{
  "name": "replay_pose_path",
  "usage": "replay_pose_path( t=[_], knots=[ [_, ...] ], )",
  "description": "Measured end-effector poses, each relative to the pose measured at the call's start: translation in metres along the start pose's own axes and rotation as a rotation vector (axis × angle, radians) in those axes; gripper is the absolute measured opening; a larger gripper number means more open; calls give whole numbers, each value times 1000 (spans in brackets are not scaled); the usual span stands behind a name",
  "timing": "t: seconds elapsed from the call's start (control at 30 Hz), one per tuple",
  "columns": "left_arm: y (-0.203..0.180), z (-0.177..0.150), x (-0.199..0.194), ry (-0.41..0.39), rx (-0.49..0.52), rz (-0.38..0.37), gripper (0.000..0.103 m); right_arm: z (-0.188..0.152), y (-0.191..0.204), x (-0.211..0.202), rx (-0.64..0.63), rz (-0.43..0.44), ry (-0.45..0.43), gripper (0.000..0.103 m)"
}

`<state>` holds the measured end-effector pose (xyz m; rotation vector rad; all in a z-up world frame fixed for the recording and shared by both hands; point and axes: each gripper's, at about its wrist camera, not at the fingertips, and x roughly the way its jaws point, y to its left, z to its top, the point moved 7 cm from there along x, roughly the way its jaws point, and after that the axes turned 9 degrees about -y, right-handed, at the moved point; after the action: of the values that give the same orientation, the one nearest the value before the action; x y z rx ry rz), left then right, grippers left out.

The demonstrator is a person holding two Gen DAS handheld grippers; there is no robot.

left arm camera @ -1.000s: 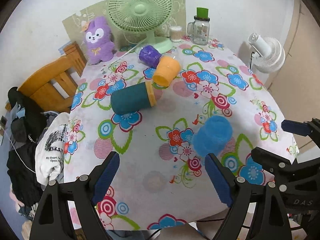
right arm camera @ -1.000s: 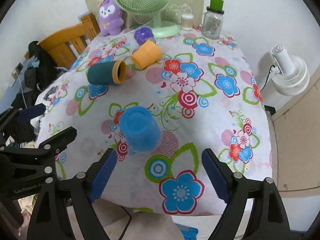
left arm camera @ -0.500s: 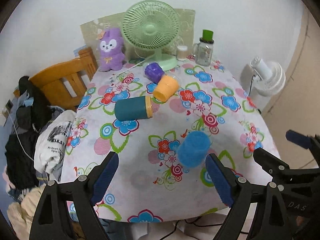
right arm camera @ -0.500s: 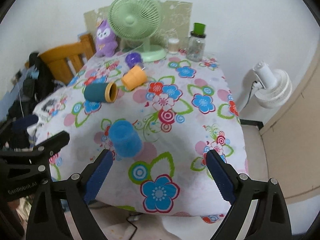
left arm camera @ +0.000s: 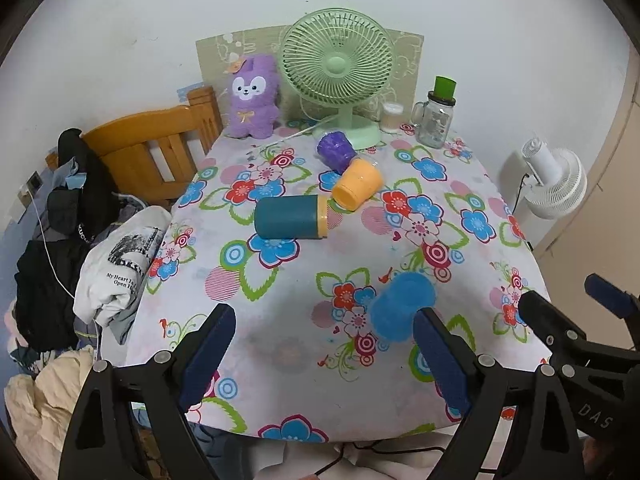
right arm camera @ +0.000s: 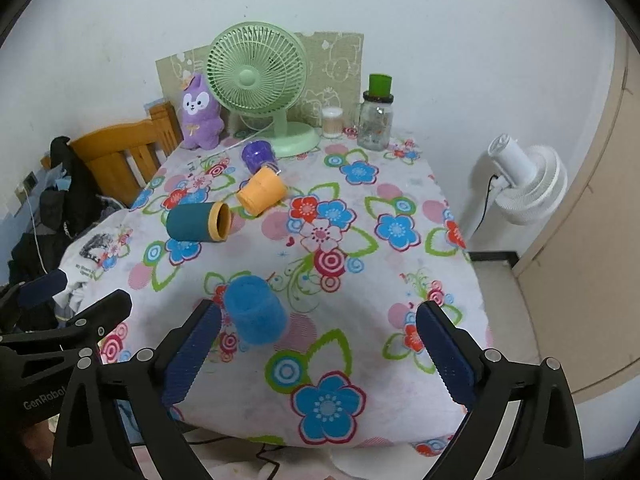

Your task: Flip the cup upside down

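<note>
The blue cup (right arm camera: 256, 308) stands near the front edge of the counter (right arm camera: 400, 264), closed end up as far as can be told, so it already looks inverted. Both tools are spread open and empty: the right tool (right arm camera: 316, 352) hovers just in front of it with its left pad close beside the cup, and the left tool (left arm camera: 324, 360) hangs to the cup's left. Farther back a teal cup (left arm camera: 292, 222), an orange cup (left arm camera: 357, 189) and a purple cup (left arm camera: 337, 151) lie on their sides. The main risk, in my judgement, is a careless sweep of that near pad nudging the light cup over, or off the close front edge.
</note>
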<state>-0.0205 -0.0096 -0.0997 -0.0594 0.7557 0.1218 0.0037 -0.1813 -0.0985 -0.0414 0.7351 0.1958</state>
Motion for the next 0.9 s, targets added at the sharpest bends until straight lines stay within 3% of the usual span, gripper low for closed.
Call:
replay_pose_path(
  t=[0.9],
  knots=[
    [1,4,11,20,11,-22,92,-3,-1,9,30,-30,33,100]
  ],
)
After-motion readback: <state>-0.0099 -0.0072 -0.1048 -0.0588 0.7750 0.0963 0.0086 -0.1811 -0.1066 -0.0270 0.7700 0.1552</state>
